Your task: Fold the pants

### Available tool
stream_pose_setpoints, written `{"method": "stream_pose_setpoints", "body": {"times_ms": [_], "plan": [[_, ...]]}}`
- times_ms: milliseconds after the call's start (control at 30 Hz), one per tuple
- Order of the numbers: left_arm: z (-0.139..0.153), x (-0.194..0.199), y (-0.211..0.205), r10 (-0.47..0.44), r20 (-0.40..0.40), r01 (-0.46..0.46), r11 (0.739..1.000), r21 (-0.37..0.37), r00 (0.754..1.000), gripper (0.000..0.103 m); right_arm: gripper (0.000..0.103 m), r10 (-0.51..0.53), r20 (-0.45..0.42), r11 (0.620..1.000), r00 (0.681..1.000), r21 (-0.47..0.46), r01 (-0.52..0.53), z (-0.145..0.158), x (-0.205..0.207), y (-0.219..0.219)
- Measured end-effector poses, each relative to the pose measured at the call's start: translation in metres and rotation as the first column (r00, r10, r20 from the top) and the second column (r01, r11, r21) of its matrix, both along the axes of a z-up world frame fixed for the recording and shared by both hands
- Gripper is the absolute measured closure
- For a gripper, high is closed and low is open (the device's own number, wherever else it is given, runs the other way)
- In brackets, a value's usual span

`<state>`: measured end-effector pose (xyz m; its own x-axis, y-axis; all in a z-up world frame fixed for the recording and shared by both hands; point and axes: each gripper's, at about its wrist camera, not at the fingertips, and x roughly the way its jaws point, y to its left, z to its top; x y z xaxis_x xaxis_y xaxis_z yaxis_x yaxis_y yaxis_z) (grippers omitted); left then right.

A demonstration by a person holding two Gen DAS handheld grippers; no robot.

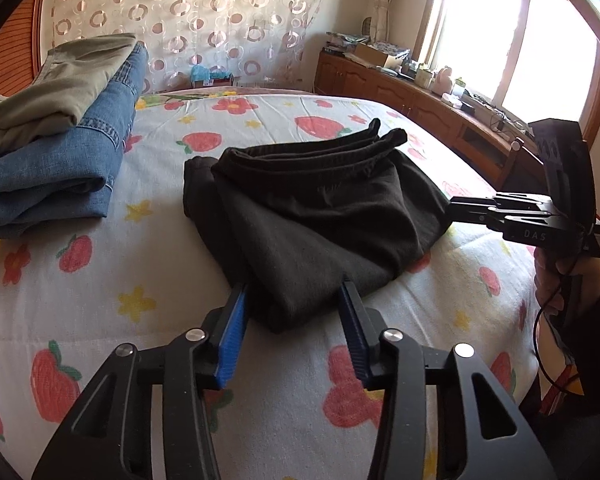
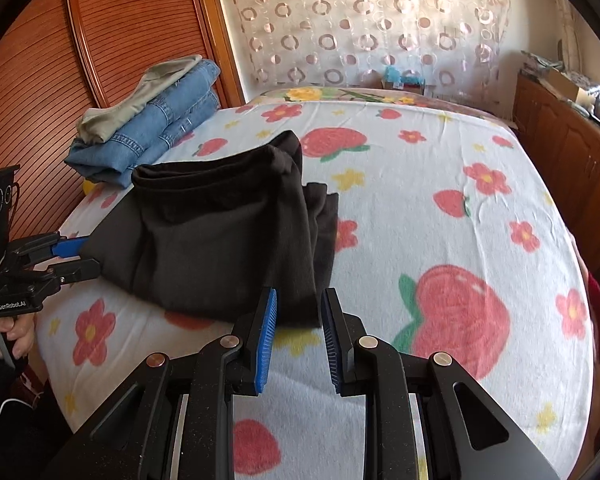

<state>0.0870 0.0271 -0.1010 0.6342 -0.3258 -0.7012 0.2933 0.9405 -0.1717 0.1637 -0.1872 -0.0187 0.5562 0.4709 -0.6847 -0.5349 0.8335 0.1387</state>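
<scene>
Black pants (image 1: 312, 216), folded into a compact bundle, lie near the middle of a bed (image 1: 360, 360) covered by a strawberry-and-flower sheet. The left gripper (image 1: 294, 292) has its fingers spread wide, straddling the bundle's near corner without pinching it. The right gripper (image 2: 299, 300) has its fingers moderately parted at the opposite corner. Folded jeans (image 2: 148, 136) under an olive garment (image 1: 60, 88) sit well apart, by the bed's edge.
</scene>
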Motion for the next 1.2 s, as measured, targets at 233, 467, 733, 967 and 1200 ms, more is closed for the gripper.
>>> {"method": "stream_pose_setpoints", "body": {"times_ms": [233, 467, 733, 967, 1200], "plan": [[-0.002, 0.001, -0.001, 0.009, 0.006, -0.009, 1.0, 0.013, 1.0, 0.074, 0.078, 0.003, -0.027, 1.0, 1.0, -0.006, -0.003, -0.005, 0.009, 0.002], [0.005, -0.003, 0.002, 0.043, 0.058, -0.045, 0.998, 0.042, 0.997, 0.09, 0.098, 0.036, 0.0, 0.999, 0.999, -0.001, -0.036, -0.007, 0.004, 0.005], [0.016, -0.014, 0.011, 0.037, 0.07, -0.038, 0.999, 0.009, 0.997, 0.09, 0.099, 0.014, 0.044, 0.999, 0.999, 0.045, -0.016, 0.008, -0.022, -0.009], [0.027, -0.037, 0.012, -0.003, 0.069, 0.003, 1.0, 0.003, 0.998, 0.09, 0.099, 0.041, 0.035, 0.998, 0.999, 0.052, -0.042, 0.013, -0.051, -0.017], [0.026, -0.042, 0.015, 0.006, 0.065, -0.007, 1.0, 0.013, 0.998, 0.081, 0.099, 0.05, 0.012, 0.996, 0.999, 0.068, -0.051, 0.016, -0.065, -0.021]]}}
